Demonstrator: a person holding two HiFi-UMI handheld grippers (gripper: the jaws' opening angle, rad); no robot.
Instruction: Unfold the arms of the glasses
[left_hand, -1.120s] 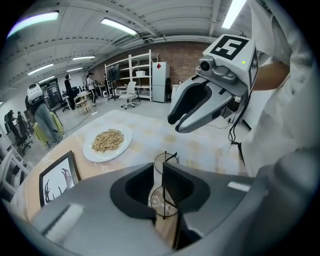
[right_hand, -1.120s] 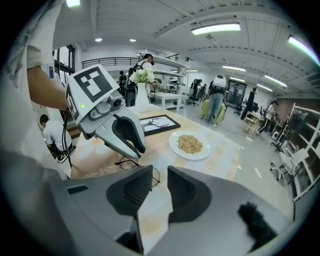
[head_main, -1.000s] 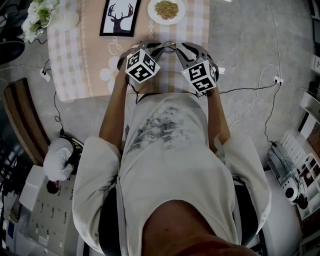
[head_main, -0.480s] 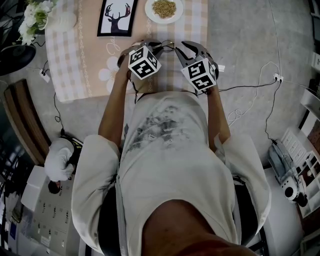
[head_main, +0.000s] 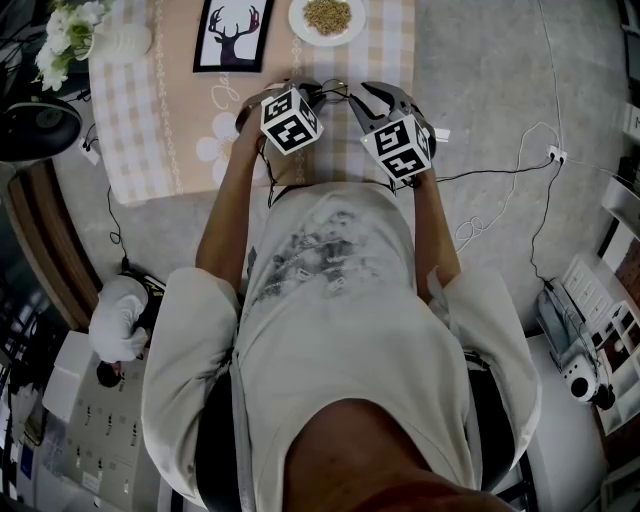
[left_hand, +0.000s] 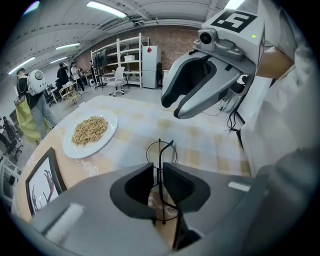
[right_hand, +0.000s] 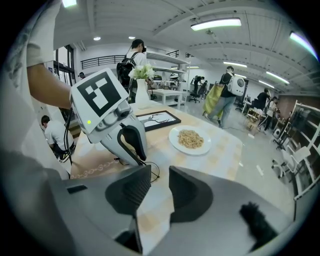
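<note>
Above the near edge of the tabletop (left_hand: 200, 135), gripped the glasses (left_hand: 160, 150) edge-on in the left tool (left_hand: 158, 175), shut tight on the thin wire frame, seemingly at the bridge, with one round rim standing past the tips and the other below them. Held the right tool (right_hand: 159, 172) just beside, wide open after just opening, with nothing between its jaws and only bare cloth beyond. Judged the frame very light, springy and easy to bend, the lenses slick and easy to scratch, the hinges delicate. Favoured a soft pinch on an arm's slim wire well out from the hinge, never on a lens, and a slow swing outward against the steady left grip. Could not tell whether either arm was folded.
</note>
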